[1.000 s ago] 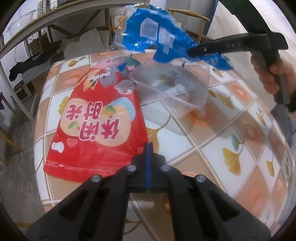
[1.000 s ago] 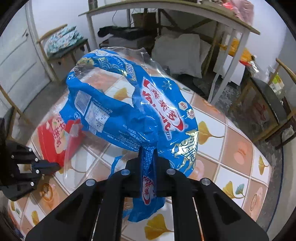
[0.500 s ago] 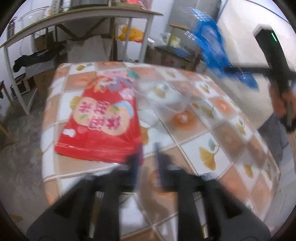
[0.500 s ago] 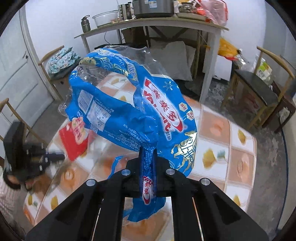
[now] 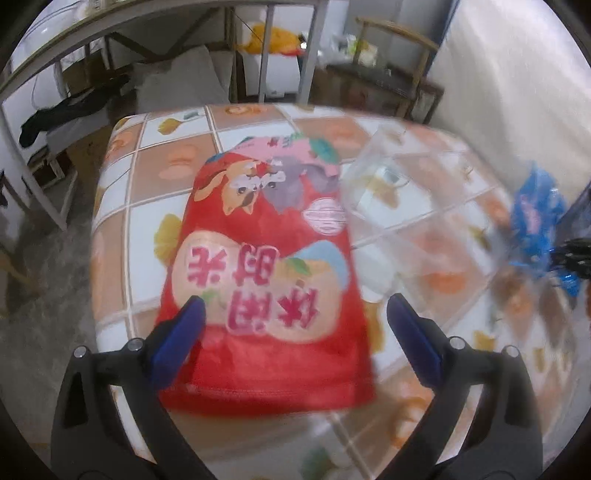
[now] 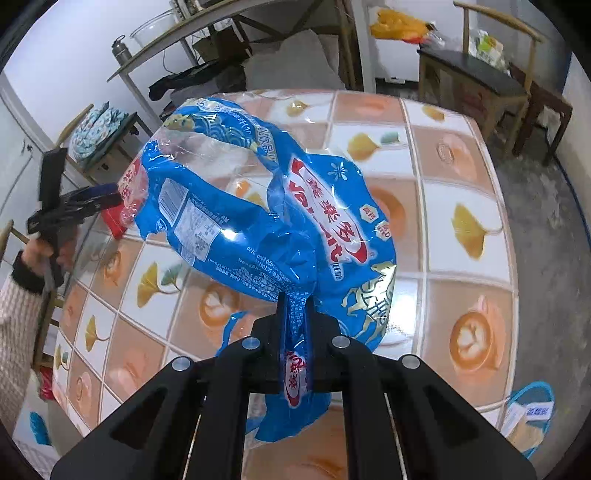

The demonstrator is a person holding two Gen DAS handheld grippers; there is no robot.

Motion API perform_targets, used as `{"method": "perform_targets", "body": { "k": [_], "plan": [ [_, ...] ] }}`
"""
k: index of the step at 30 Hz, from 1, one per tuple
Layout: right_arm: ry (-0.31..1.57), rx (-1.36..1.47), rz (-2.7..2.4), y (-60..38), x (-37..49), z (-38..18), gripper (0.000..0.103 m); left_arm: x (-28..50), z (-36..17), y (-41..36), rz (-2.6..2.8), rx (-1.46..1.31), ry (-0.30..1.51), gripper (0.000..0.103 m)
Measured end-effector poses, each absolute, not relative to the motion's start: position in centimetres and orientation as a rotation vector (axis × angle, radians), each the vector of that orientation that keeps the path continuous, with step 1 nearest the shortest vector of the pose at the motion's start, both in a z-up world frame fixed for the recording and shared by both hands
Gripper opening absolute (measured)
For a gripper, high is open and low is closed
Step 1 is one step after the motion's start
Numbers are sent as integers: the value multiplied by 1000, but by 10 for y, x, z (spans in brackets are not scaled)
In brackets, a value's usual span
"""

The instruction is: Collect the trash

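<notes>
A red snack bag lies flat on the tiled table. My left gripper is open, its blue fingertips on either side of the bag's near end. A clear plastic container lies just right of the bag. My right gripper is shut on a crumpled blue snack bag and holds it above the table. The blue bag also shows at the right edge of the left wrist view. In the right wrist view the left gripper is at the far left.
A metal-framed bench with clothes and clutter stands beyond the table. Wooden chairs stand at the far right. A blue basket sits on the floor by the table's near right edge.
My left gripper has opened and moved forward over the red bag's near end. My right gripper has carried the blue bag off to the right side of the table.
</notes>
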State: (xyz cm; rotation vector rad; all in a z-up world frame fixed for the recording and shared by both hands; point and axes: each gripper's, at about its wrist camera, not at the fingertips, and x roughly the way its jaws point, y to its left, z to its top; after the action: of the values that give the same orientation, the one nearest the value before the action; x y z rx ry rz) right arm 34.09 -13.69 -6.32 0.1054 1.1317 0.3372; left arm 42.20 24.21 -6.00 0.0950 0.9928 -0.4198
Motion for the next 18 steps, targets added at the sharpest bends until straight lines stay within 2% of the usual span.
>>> {"method": "perform_targets", "body": {
  "k": [6, 18],
  "plan": [
    [1138, 139, 349, -144, 343, -77, 9, 432, -79, 224, -360, 229, 1000, 96],
    [1100, 157, 380, -139, 336, -82, 9, 407, -78, 228, -336, 187, 1033, 95]
  ]
}}
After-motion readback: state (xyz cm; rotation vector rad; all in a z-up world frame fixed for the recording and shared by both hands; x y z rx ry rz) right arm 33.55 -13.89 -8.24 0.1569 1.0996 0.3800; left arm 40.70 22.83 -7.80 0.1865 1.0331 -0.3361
